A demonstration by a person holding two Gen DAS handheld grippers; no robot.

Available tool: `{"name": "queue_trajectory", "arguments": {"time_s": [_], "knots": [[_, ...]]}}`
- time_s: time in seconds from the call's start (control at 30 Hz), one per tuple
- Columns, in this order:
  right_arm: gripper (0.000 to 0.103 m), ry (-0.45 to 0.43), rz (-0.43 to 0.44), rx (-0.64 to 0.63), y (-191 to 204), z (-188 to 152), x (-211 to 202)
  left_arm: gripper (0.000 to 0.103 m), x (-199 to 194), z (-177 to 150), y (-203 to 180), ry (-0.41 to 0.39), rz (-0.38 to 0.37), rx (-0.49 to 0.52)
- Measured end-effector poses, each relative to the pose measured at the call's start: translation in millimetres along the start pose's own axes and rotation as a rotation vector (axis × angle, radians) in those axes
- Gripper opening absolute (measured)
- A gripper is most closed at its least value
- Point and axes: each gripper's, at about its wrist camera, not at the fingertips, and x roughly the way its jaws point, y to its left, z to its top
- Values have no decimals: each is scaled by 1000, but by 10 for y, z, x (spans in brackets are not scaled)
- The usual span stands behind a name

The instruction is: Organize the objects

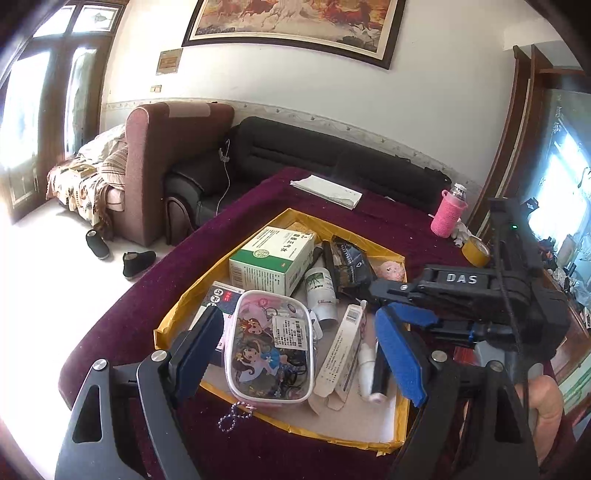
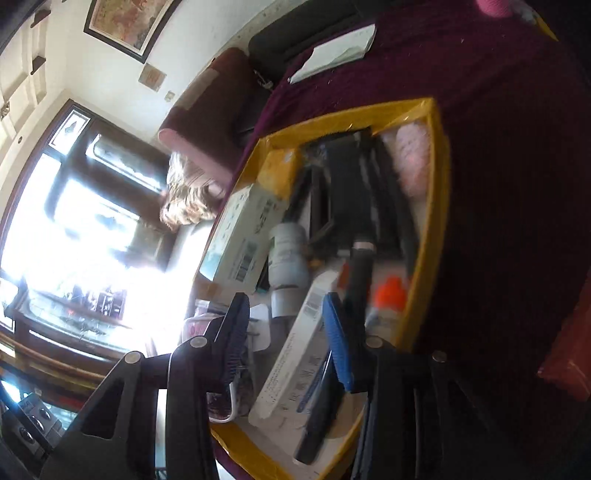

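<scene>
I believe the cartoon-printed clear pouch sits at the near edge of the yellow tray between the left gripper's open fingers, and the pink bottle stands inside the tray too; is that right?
Not quite: the pink bottle stands outside the yellow tray, on the maroon cloth beyond its far right corner, as the left wrist view shows. The cartoon-printed clear pouch does sit at the tray's near edge, between the open fingers of the left gripper.

A maroon armchair [image 1: 162,162] stands against the wall beside a black sofa [image 1: 314,155]. A framed horse painting [image 1: 295,26] hangs above them. Two black shoes [image 1: 138,263] lie on the pale floor [image 1: 48,266]. Bright windows [image 1: 26,110] fill the left side.
</scene>
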Motion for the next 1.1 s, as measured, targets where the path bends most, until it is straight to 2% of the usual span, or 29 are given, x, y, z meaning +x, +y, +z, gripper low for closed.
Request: {"name": "queue_trajectory", "arguments": {"time_s": [0.17, 0.27, 0.37, 0.43, 0.5, 0.57, 0.67, 0.7, 0.83, 1.1], "knots": [[49, -124, 47, -7, 41, -101, -456, 80, -22, -51, -23, 8, -10, -21], [50, -174, 21, -46, 64, -230, -761, 80, -121, -62, -56, -26, 26, -17], [52, -240, -74, -115, 68, -383, -955, 82, -295, -32, -132, -106, 137, 14], [53, -310, -175, -187, 104, -530, -1055, 95, -438, 8, -232, -179, 203, 49], [55, -378, -263, -269, 157, -666, -1123, 102, -574, 36, -338, -248, 241, 79], [65, -430, -315, -336, 241, -813, -1201, 102, -677, 65, -453, -295, 266, 109], [82, -497, -372, -389, 299, -947, -1210, 102, -732, 99, -578, -301, 298, 119], [82, -516, -396, -402, 301, -981, -1211, 102, -734, 100, -605, -298, 307, 124], [82, -527, -444, -456, 298, -1039, -1182, 102, -696, 68, -652, -287, 337, 151], [82, -468, -426, -445, 225, -1016, -1045, 102, -474, 18, -594, -192, 349, 143]]}}
